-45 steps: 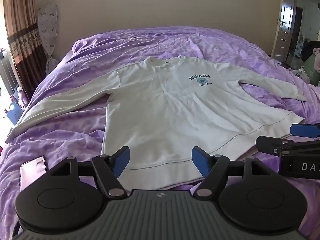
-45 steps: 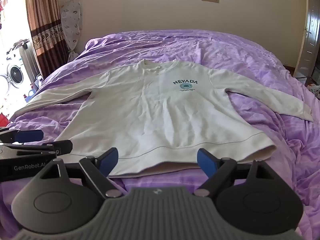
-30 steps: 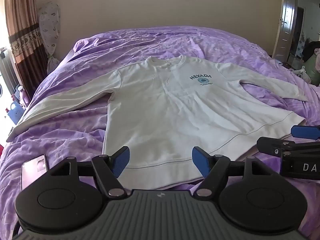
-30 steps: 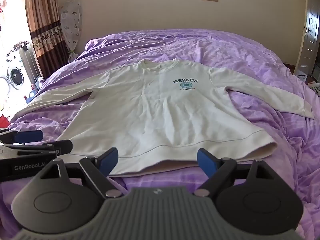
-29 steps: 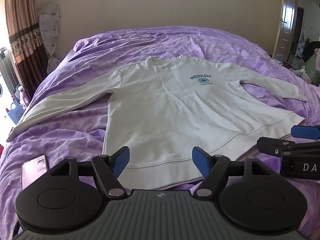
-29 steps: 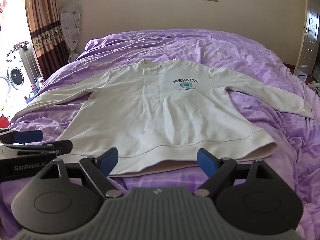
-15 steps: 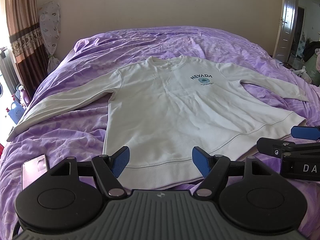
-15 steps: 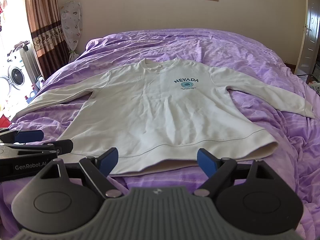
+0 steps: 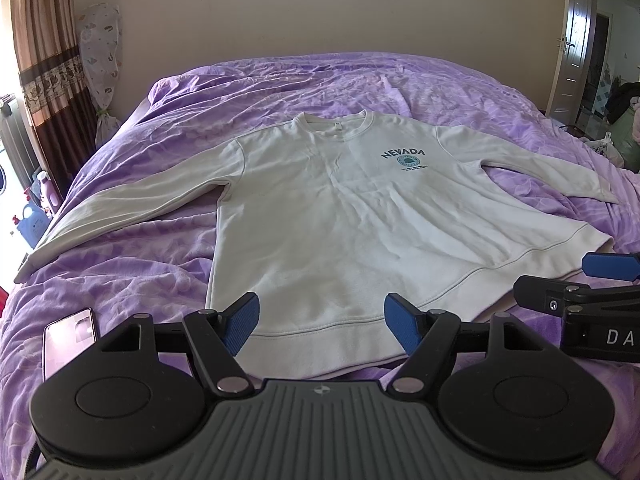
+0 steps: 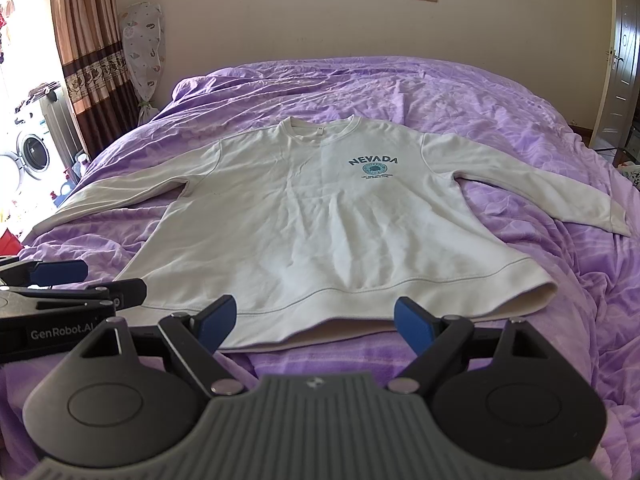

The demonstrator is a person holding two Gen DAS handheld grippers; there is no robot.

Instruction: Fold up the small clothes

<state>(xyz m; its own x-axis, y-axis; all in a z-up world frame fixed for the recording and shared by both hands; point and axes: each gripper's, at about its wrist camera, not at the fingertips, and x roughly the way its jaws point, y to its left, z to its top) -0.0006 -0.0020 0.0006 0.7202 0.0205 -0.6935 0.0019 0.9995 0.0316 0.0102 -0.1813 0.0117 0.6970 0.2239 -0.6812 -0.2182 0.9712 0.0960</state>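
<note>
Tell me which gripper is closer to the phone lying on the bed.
Left. The left gripper hovers just right of the phone; the right gripper sits farther right, past the left one.

"NEVADA" is printed in teal on the sweatshirt [image 10: 320, 216] chest. "GenRobot.AI" is marked on the left gripper [image 10: 60, 280]; "DA" is legible on the right gripper [image 9: 576, 280].

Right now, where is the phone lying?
In the left wrist view, the phone lies on the purple bed at lower left, beside the sweatshirt hem.
</note>
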